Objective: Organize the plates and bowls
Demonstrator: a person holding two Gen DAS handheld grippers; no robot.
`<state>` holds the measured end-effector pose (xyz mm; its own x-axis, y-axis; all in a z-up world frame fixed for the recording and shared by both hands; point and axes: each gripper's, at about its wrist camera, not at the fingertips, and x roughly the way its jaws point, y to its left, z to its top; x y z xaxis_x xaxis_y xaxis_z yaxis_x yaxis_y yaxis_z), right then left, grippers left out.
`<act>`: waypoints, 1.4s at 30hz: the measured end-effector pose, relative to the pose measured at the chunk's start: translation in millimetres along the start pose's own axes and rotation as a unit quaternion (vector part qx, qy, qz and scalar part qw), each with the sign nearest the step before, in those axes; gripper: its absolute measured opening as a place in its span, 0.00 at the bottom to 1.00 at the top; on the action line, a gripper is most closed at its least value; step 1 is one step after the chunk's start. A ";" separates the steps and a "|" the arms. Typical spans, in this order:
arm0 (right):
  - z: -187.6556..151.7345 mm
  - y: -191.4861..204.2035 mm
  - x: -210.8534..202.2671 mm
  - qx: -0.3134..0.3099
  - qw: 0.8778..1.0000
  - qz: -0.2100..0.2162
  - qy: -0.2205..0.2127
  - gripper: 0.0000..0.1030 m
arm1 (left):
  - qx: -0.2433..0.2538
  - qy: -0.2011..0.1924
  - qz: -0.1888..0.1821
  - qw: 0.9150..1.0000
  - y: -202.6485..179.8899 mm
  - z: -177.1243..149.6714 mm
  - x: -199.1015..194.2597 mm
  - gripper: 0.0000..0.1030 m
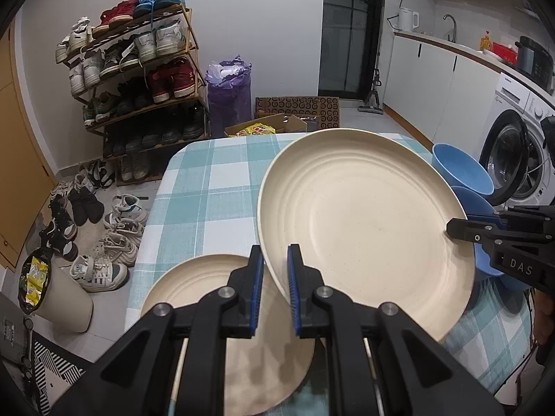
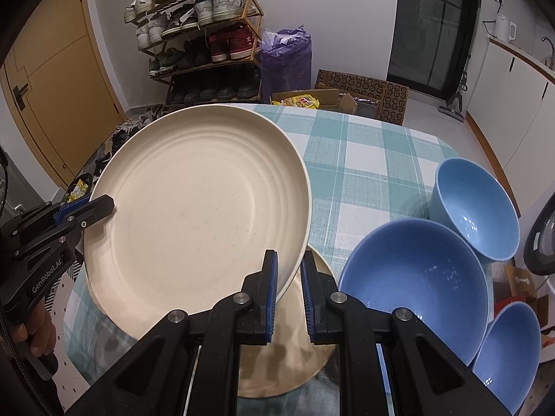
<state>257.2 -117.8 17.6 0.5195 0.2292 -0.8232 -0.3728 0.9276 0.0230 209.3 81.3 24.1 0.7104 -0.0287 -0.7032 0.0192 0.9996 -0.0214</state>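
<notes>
- A large cream plate (image 1: 364, 228) is held tilted above the checked tablecloth (image 1: 208, 187), raised off the table, with its ridged inner face towards both cameras.
- The left gripper (image 1: 275, 267) is clamped on the plate's rim at one side; the rim sits between its blue pads.
- The right gripper (image 2: 289, 270) is clamped on the rim at the opposite side, so the plate is carried between the two.
- Each gripper also shows at the far rim in the other's view, with part of a hand (image 2: 38, 339) on its handle.
- A second cream plate (image 1: 215, 312) lies flat on the cloth beneath the held one, partly covered by it.
- Three blue bowls stand on the right part of the table: a big one (image 2: 416, 291) nearest the flat plate, another (image 2: 478, 208) behind it, a third (image 2: 510, 346) at the lower edge.
- Beyond the table a shoe rack (image 1: 138, 69) stands against the wall, a purple bag (image 1: 229, 93) beside it.
- A washing machine (image 1: 520, 152) sits at the far right.
</notes>
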 end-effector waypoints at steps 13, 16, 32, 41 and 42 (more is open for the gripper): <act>-31.5 -5.2 -5.2 0.013 1.000 0.003 -0.002 0.13 | 0.009 0.009 -0.004 1.000 -11.9 -20.2 0.7 0.11; -36.2 -7.4 -3.6 0.016 1.000 -0.003 -0.002 0.13 | 0.011 0.017 -0.005 1.000 -15.5 -25.7 6.0 0.11; -62.0 -15.8 17.5 0.034 0.999 -0.009 0.018 0.13 | 0.024 0.038 -0.011 0.999 -26.3 -45.0 32.3 0.11; -73.8 -17.3 29.8 0.032 0.999 -0.026 0.024 0.13 | 0.034 0.044 -0.005 0.998 -31.9 -50.5 44.7 0.11; -74.4 -17.8 30.9 0.033 0.999 -0.026 0.025 0.13 | 0.035 0.045 -0.005 0.998 -32.1 -51.4 46.2 0.11</act>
<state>222.7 -149.1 -50.4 0.4969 0.1668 -0.8516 -0.2941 0.9556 0.0156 205.4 47.8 -44.2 0.6438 -0.0347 -0.7644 0.0767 0.9969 0.0194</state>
